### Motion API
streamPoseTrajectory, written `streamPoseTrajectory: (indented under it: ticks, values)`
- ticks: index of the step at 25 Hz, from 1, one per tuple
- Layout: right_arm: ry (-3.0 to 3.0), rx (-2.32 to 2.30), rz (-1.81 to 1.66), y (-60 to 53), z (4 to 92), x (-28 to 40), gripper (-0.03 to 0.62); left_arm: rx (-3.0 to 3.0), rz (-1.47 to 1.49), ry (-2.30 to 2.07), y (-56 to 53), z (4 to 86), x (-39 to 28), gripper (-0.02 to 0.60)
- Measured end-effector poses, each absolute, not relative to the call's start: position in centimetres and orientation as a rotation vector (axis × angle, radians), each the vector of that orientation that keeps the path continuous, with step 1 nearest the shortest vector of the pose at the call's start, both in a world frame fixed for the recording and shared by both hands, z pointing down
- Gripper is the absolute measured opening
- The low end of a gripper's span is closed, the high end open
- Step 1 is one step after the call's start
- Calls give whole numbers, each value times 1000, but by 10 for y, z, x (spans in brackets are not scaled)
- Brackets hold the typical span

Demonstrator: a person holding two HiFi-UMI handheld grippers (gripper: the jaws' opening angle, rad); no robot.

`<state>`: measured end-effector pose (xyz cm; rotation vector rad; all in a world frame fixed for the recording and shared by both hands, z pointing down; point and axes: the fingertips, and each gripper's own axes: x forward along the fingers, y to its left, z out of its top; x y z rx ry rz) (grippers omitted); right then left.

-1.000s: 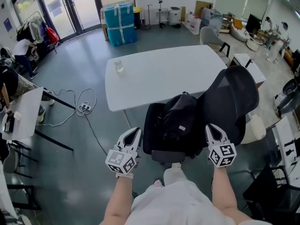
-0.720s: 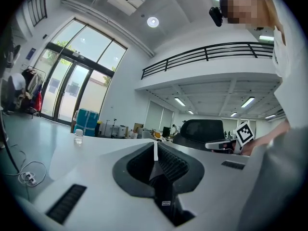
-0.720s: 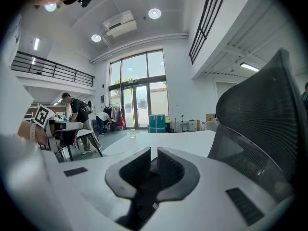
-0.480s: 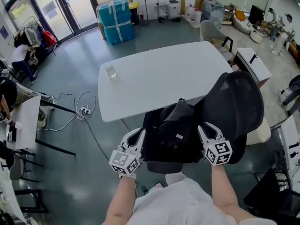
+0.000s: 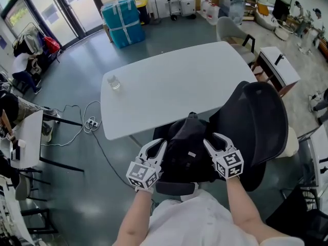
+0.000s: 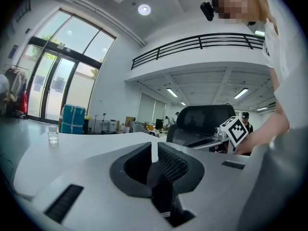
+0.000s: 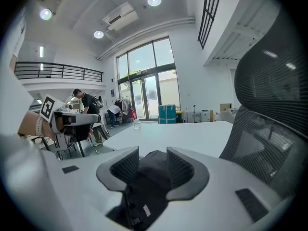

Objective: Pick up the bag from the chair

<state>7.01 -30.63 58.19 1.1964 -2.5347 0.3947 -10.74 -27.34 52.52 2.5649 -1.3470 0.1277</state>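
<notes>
**Two tongs at a bag on an office chair**

Nearest, at the bottom edge of the head view: two bare forearms (image 5: 241, 214) and a white shirt (image 5: 189, 222).

Just above, at lower centre: left tongs (image 5: 158, 146) against the left flank of the black bag (image 5: 187, 150), and right tongs (image 5: 212, 139) against its right flank.

In the left gripper view: tips drawn almost together with only a thin slit between them, clenched on a dark fold of the bag that bears a small label.

In the right gripper view: jaws released and well apart, with the rounded top of the bag between the two ribbed pads (image 7: 126, 165), not pinched.

At the centre of the head view: bag upright on the seat of the black chair (image 5: 259, 119), with the mesh backrest at centre right.

Beyond the bag, just behind the chair: white tabletop (image 5: 174, 83), with a clear glass (image 5: 114, 82) near its left corner.

Left of the tabletop, on the grey floor (image 5: 77, 188): a looped white cable (image 5: 84, 111).

Farthest, at upper left: blue wrapped crates (image 5: 123, 19) near the glass doors (image 5: 66, 4).
</notes>
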Motion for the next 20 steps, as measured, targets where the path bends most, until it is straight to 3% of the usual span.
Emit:
streamPoseTrajectory:
  ticks: [10, 20]
  values:
    - [-2502, 1139, 433, -316, 618, 60, 230, 2580, 237, -1185, -288, 571, -77, 61]
    - [-2390, 1089, 509, -321, 672, 62, 287, 2552, 392, -1020, -309, 634, -58, 223]
